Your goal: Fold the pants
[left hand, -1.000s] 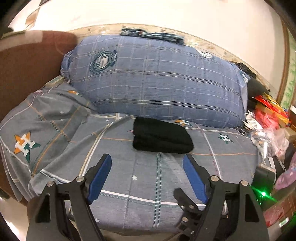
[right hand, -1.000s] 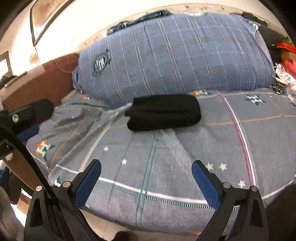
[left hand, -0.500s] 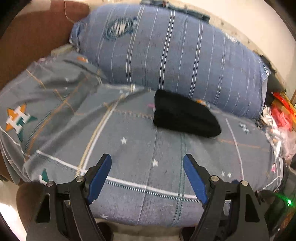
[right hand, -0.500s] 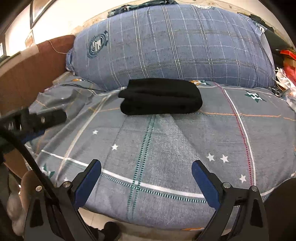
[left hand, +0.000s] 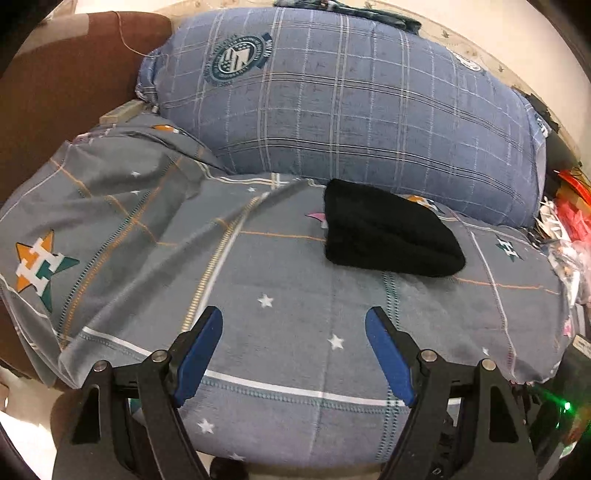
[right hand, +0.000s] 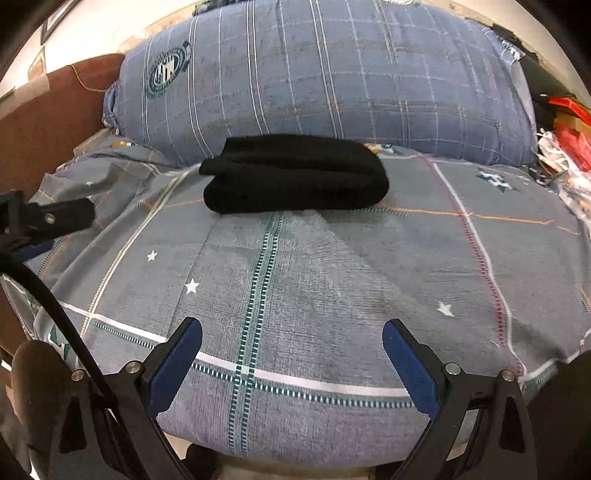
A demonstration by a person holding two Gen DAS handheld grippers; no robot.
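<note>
I am holding both grippers over the near edge of a grey star-patterned bedsheet (left hand: 280, 280). The left gripper (left hand: 293, 325) and right gripper (right hand: 291, 332) are both gaping apart, gripping nothing. The black pants (right hand: 295, 173) are lying folded ahead, just before a blue plaid pillow (left hand: 351, 92).

A big bed (left hand: 295, 325) is filling most of the room, and a gray sheet (right hand: 332, 280) with stars and stripes is covering it. A fat blue checked pillow (left hand: 351, 107) is leaning against the pale wall (left hand: 498, 33). A brown headboard (left hand: 66, 81) is standing on the left. Colorful clutter (left hand: 569, 206), maybe bags or wrappers, is piling up on the right.
</note>
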